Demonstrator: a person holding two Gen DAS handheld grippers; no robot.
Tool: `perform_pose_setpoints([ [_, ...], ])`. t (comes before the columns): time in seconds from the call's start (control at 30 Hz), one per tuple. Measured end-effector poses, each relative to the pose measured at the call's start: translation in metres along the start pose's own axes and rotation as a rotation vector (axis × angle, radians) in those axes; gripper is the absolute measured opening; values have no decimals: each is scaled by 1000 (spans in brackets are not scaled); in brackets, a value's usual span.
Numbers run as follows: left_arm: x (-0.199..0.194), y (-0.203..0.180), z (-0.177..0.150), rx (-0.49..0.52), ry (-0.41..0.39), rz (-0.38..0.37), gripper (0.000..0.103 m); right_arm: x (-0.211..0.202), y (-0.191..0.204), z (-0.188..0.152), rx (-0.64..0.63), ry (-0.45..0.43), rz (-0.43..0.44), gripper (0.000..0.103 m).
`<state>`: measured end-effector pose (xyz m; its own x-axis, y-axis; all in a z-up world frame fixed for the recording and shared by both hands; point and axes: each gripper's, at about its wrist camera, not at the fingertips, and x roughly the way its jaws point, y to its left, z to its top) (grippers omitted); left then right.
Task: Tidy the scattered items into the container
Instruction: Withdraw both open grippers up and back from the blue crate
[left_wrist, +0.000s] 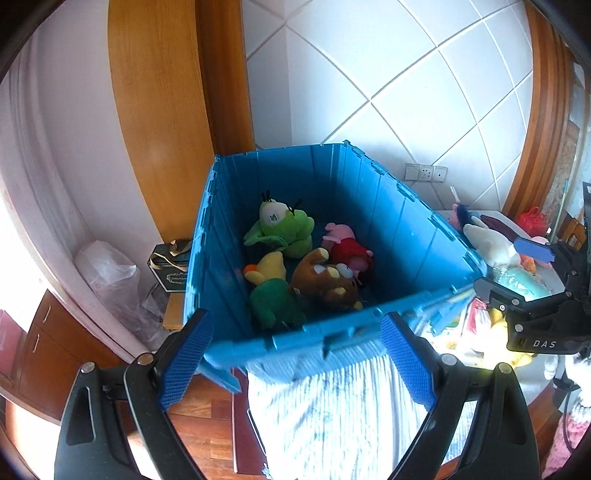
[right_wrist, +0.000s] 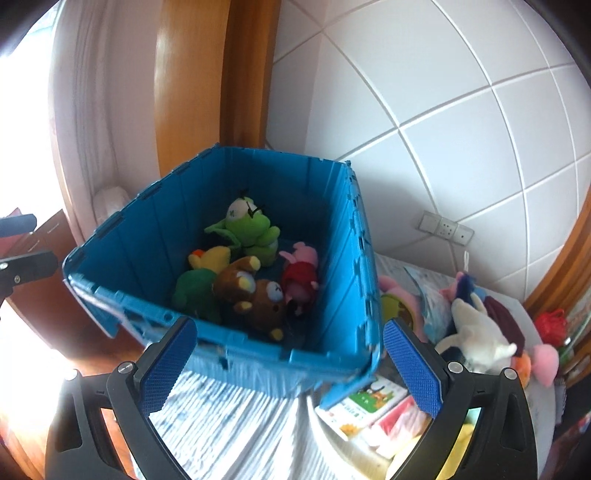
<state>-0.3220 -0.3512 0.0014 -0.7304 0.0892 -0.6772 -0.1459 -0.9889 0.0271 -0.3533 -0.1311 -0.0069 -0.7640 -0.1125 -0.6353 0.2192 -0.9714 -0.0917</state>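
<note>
The left gripper (left_wrist: 295, 360) and right gripper (right_wrist: 291, 363) both gape empty before the blue crate (right_wrist: 343, 266), which holds four plush toys. The white plush (right_wrist: 476, 338) beside it looks light and squashy; pinch its body.

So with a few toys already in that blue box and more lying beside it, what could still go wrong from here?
1. The blue box seems to sit on striped cloth near a drop to the floor; a bump might shift it.
2. The white plush lies tangled among other toys, so a grab could drag neighbours along.
3. The picture book lies flat, partly under the box's hanging lid flap, awkward for the open right hand-held gripper to pinch.
</note>
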Motion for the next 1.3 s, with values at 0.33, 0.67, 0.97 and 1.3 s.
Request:
perform_pose_setpoints([
  [0.33,-29,-46,-43,-54,-32,71,93,-40,-28,-50,26,-57,75,103],
  [0.67,-33,-89,-74,-70,-12,124,93,-64,-59,-82,0,-66,60,103],
  [0.97,-36,-116,-89,-103,-15,166,93,-75,-94,-113,12,-59,30,103],
  [1.3,-36,-141,-98,-100,3,152,93,-86,-133,-145,72,-28,-2,103],
])
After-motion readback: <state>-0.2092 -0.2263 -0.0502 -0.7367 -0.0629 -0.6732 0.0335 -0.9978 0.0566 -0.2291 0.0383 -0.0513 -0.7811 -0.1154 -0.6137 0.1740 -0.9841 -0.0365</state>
